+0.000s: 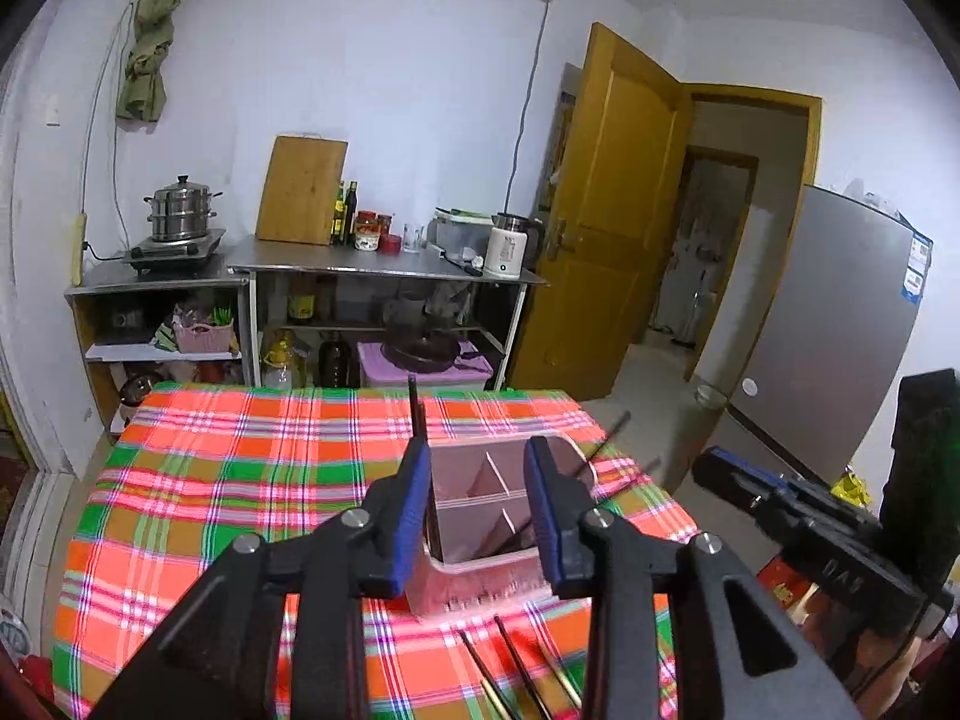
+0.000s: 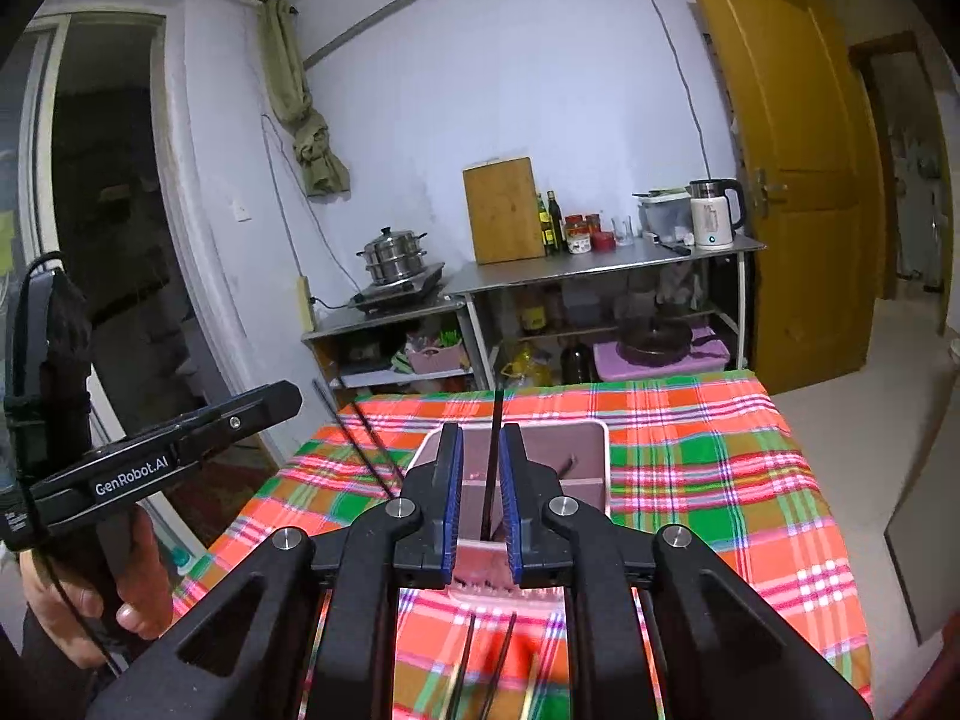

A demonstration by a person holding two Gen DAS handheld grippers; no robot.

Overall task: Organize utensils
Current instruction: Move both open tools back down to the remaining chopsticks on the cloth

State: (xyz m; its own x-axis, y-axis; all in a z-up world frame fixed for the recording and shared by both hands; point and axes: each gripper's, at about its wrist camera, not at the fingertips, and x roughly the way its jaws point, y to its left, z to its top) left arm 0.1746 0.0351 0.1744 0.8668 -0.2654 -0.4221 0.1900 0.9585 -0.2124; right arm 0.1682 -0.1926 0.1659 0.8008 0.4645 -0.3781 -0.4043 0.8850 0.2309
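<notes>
A pink divided utensil holder (image 1: 498, 498) (image 2: 591, 450) stands on the plaid tablecloth. My left gripper (image 1: 480, 480) hangs over it, jaws apart, with a dark chopstick (image 1: 416, 414) lying against its left finger. My right gripper (image 2: 483, 480) has its jaws narrowly apart, with a dark chopstick (image 2: 493, 462) standing between the pads, its lower end in the holder; I cannot tell if the pads touch it. Several more chopsticks (image 1: 510, 666) (image 2: 480, 660) lie on the cloth in front of the holder. The right gripper shows in the left view (image 1: 798, 516), the left one in the right view (image 2: 180, 444).
The table (image 1: 240, 480) with the red, green and orange cloth ends just behind the holder. Metal shelves (image 1: 384, 276) with pots, bottles and a kettle stand against the far wall. A wooden door (image 1: 606, 210) and a grey fridge (image 1: 840, 330) are at right.
</notes>
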